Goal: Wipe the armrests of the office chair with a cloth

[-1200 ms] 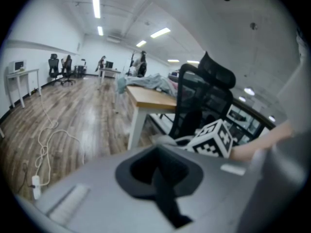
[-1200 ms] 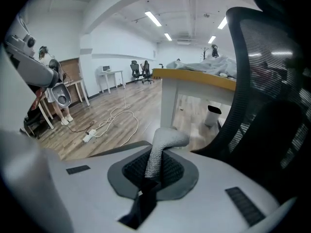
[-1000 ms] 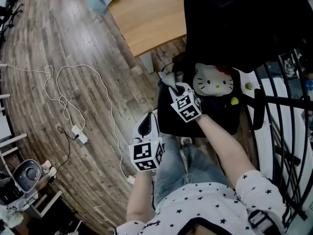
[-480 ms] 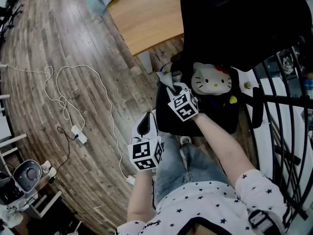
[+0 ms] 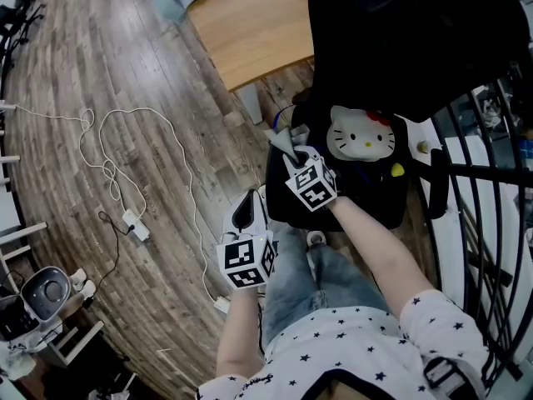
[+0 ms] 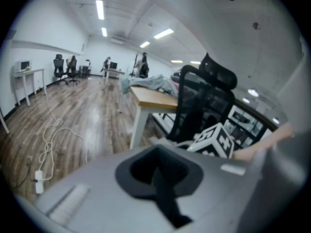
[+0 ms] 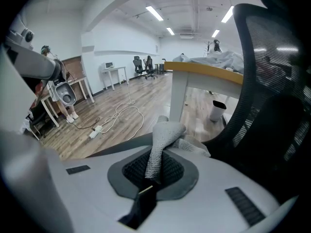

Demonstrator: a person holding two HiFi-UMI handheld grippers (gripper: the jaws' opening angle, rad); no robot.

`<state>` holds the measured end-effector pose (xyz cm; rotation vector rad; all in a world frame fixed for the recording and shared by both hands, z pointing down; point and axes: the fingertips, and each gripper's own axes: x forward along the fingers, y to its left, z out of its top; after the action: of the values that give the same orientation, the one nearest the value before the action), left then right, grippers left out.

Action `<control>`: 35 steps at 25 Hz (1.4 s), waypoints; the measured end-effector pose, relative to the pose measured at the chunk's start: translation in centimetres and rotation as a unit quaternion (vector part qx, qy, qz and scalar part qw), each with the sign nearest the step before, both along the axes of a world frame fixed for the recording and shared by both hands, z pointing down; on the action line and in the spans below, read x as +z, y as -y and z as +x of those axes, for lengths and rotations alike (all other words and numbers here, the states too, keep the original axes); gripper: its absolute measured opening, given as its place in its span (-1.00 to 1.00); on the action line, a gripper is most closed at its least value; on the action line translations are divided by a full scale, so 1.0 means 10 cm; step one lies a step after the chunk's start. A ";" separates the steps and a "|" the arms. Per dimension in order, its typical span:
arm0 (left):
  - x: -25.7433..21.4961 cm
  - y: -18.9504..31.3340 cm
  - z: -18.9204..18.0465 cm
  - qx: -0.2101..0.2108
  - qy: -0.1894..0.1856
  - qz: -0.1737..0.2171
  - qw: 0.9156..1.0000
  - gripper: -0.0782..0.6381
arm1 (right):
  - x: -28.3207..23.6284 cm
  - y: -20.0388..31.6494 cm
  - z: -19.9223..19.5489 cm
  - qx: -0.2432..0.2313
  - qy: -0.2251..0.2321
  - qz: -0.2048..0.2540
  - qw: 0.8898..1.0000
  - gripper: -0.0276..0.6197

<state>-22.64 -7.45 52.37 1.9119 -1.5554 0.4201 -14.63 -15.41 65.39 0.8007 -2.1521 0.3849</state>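
Taking the chair (image 5: 416, 40) first, you have your right gripper (image 7: 154, 176) at its edge nearest the desk (image 5: 250, 23), jaws clamped on the grey cloth (image 7: 163, 140); your left gripper (image 6: 158, 171) hangs closed and empty, short of the chair; the cloth looks light, soft and floppy, so pinch a bunched fold deep.
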 end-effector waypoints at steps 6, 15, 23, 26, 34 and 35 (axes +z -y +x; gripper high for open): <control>-0.04 -0.05 -0.03 -0.009 0.006 0.002 1.000 -0.77 | -0.01 -0.12 -0.03 -0.015 0.001 -0.003 1.000 -0.83; -0.14 -0.17 -0.03 -0.022 0.010 0.004 1.000 -0.77 | -0.10 -0.40 -0.06 -0.034 0.003 -0.009 0.999 -0.83; -0.15 -0.26 -0.01 -0.033 0.012 0.005 0.999 -0.77 | -0.07 -0.64 -0.09 -0.054 0.004 -0.016 0.998 -0.83; -0.15 -0.30 -0.03 -0.038 0.014 0.003 0.999 -0.77 | -0.06 -0.72 -0.11 -0.063 0.005 -0.018 0.998 -0.83; -0.16 -0.43 -0.03 -0.051 0.016 0.002 0.999 -0.77 | -0.05 -0.97 -0.12 -0.084 0.007 -0.024 0.996 -0.83; -0.16 -0.44 -0.02 -0.053 0.016 0.002 0.998 -0.77 | -0.05 -0.99 -0.12 -0.086 0.007 -0.025 0.996 -0.83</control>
<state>-22.87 -3.01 50.78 1.8251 -1.6714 0.4040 -15.86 -5.48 64.90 0.5811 -2.1959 0.3540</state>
